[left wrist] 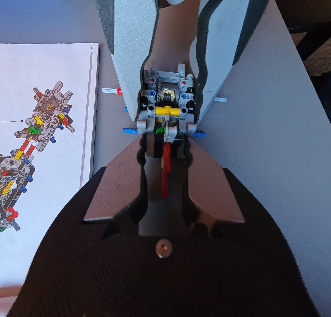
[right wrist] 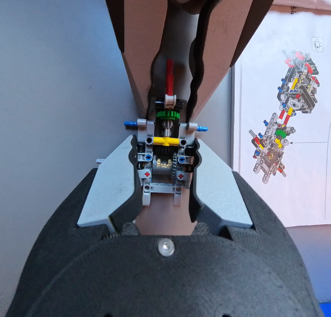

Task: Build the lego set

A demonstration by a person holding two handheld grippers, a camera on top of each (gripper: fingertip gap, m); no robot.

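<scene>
Left gripper [left wrist: 165,142]: we see its brown fingers [left wrist: 114,186] pinching the narrow black end of the brick model [left wrist: 166,102]; a red rod [left wrist: 166,168] runs back between them toward the gripper body.
Right gripper [right wrist: 163,147]: its grey fingers [right wrist: 111,183] are closed on the wide grey frame end; the dark pads press both flanks beside the round blue pins.
Model position: held between the two grippers, which face each other nose to nose over the grey table [left wrist: 259,147]. We cannot tell whether it rests on the table or hangs above it.
Risk, pull-apart: we judge that any tug or twist between the grippers could split the model at the yellow connector [right wrist: 166,141], since each side holds a different section.
Risk, snagging: the blue pins [left wrist: 129,130] stick out sideways just beside both sets of fingertips; a sliding finger could knock them out. Same for the white rod [left wrist: 109,90] on the outer side of the grey finger.
Risk, gears: the green gear [right wrist: 167,114] sits just past the brown tips; squeezing deeper could jam it.
Edges: the instruction booklet [left wrist: 44,129] lies near one side; the table edge runs off on the other.
Open room: bare table on the side away from the booklet; hardly any gap between opposing fingertips.
</scene>
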